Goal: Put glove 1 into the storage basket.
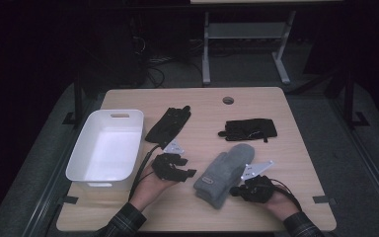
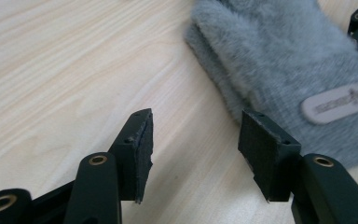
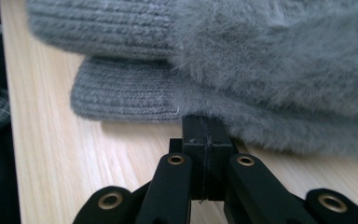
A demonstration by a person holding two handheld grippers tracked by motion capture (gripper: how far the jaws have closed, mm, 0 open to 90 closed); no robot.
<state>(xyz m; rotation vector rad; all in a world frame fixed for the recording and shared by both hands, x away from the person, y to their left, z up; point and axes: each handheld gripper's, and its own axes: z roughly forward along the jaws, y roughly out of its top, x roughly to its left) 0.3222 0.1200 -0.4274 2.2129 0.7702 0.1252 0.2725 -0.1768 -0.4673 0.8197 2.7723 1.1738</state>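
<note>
Two grey fuzzy mittens (image 1: 224,170) lie stacked near the table's front, cuffs toward the person. In the left gripper view the top mitten (image 2: 284,56) carries a pale oval label (image 2: 338,103). My left gripper (image 1: 187,169) rests just left of the mittens, open (image 2: 193,126), with bare table between its pads. My right gripper (image 1: 233,190) is at the mittens' front right side. Its pads are pressed together (image 3: 203,123) and the tip touches the fuzzy edge of the lower mitten (image 3: 121,93). I see nothing between the pads.
A white plastic bin (image 1: 79,153) stands at the table's left. One black glove (image 1: 169,123) lies behind my left gripper, another (image 1: 249,129) at the back right. A round cable hole (image 1: 228,100) is near the far edge.
</note>
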